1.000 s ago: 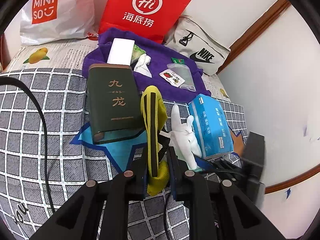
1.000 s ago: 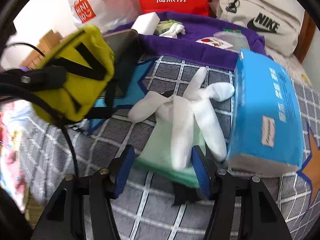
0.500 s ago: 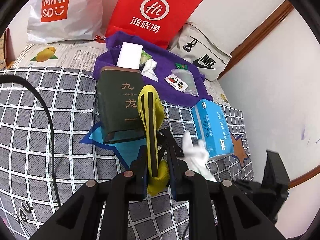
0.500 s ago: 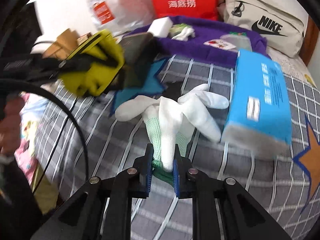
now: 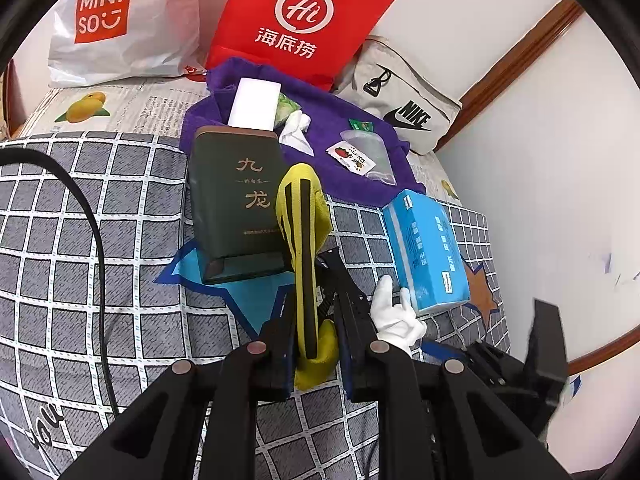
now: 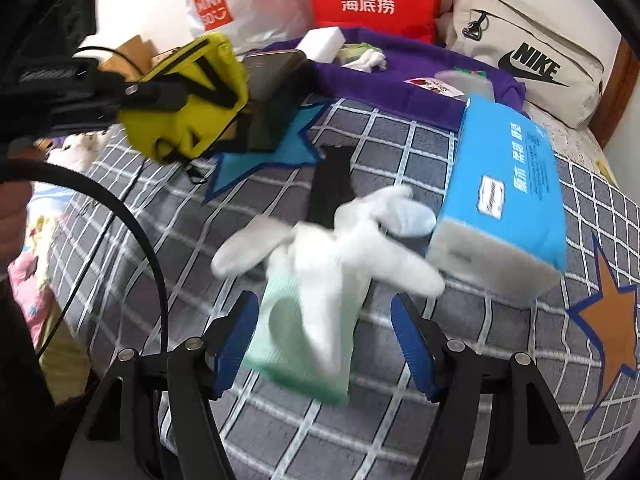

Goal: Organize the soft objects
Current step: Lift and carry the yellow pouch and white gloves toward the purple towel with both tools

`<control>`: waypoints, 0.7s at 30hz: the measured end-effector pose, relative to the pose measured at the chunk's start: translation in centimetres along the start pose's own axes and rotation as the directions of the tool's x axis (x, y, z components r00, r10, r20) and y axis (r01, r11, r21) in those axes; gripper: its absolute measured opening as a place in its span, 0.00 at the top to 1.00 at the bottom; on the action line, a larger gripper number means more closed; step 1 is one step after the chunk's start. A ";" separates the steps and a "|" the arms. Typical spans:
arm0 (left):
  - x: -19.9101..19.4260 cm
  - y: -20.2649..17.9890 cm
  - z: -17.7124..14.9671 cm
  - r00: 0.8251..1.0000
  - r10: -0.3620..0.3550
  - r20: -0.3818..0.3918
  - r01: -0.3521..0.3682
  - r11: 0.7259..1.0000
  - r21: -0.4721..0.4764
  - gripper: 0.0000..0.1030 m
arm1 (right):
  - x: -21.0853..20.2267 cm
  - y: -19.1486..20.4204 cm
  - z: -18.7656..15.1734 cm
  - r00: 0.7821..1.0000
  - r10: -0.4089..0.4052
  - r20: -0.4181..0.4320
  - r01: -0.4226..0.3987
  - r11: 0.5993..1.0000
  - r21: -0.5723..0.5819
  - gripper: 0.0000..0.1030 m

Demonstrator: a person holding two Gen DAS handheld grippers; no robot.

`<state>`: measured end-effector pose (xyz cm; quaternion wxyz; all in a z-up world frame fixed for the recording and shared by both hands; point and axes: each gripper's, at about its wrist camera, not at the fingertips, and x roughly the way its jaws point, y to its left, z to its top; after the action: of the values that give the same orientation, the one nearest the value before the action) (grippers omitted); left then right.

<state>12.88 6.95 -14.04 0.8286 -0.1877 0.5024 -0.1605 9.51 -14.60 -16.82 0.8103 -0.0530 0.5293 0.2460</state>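
Your left tool is pinching the small yellow fabric pouch with black straps, holding it up over the grey checked bedspread. Your right tool has just been opening; its blue pads stand spread, the white knit glove with a pale green cuff between them but not pressed. The glove sits just beside the blue tissue pack, blurred.
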 end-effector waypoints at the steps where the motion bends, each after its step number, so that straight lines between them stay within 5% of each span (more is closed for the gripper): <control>1: 0.0 -0.1 0.0 1.000 0.001 -0.001 -0.001 1.000 0.001 0.84 | 0.6 -0.1 0.4 1.000 -0.003 -0.008 0.003 1.000 0.011 0.34; 4: 0.2 -0.3 0.1 1.000 0.004 -0.007 -0.004 1.000 0.010 0.83 | 2.4 -0.1 1.0 0.999 -0.013 -0.043 0.013 1.000 0.008 0.37; 6: 0.4 -0.5 0.1 1.000 0.005 -0.016 -0.005 1.000 0.019 0.83 | 2.3 -0.1 1.0 1.000 -0.003 -0.020 0.003 1.000 0.013 0.68; 8: 0.5 -0.6 0.0 1.000 0.014 -0.023 -0.014 1.000 0.024 0.83 | 1.4 -0.3 0.9 0.999 0.047 -0.003 -0.047 0.999 0.027 0.85; 21: -0.4 -1.4 0.1 1.000 0.012 -0.005 -0.012 0.999 0.032 0.83 | -5.1 -2.8 1.3 0.985 0.118 0.124 -0.129 0.988 0.085 0.88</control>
<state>12.64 5.92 -13.03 0.8310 -0.1712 0.5032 -0.1640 10.17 -18.34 -12.21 0.8249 0.0325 0.4935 0.2737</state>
